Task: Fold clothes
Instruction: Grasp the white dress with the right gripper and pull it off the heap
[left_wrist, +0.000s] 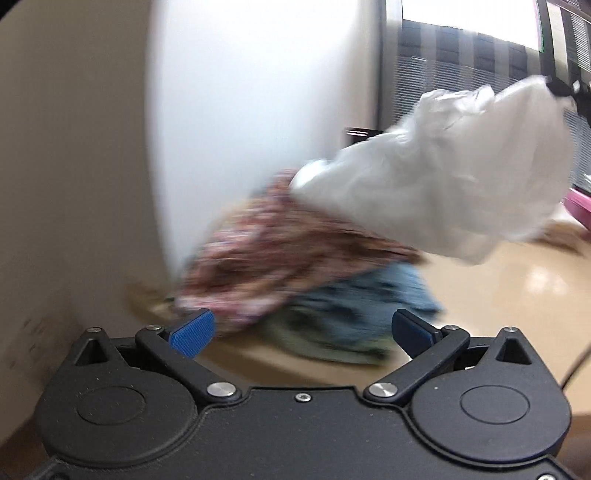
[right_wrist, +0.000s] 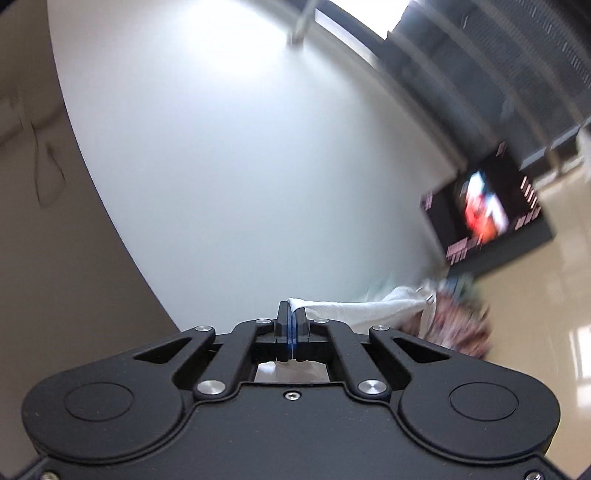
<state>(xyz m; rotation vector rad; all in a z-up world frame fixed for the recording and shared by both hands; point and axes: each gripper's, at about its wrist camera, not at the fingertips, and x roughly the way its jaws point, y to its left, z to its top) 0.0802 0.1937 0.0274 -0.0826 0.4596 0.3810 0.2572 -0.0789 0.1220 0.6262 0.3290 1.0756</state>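
A pile of clothes sits on the beige table (left_wrist: 517, 302): a red-brown floral garment (left_wrist: 266, 258) on top of a blue garment (left_wrist: 362, 306). A white garment (left_wrist: 443, 184) hangs in the air above and to the right of the pile. My left gripper (left_wrist: 301, 330) is open and empty, just in front of the pile. My right gripper (right_wrist: 291, 325) is shut on an edge of the white garment (right_wrist: 354, 308), which trails off to the right. The floral garment (right_wrist: 458, 325) shows blurred beyond it. Both views are motion-blurred.
A white wall (left_wrist: 240, 110) stands behind the table. A window with blinds (left_wrist: 461, 66) is at the far right. A pink object (left_wrist: 580, 203) lies at the table's right edge. A dark screen (right_wrist: 484, 210) shows in the right wrist view.
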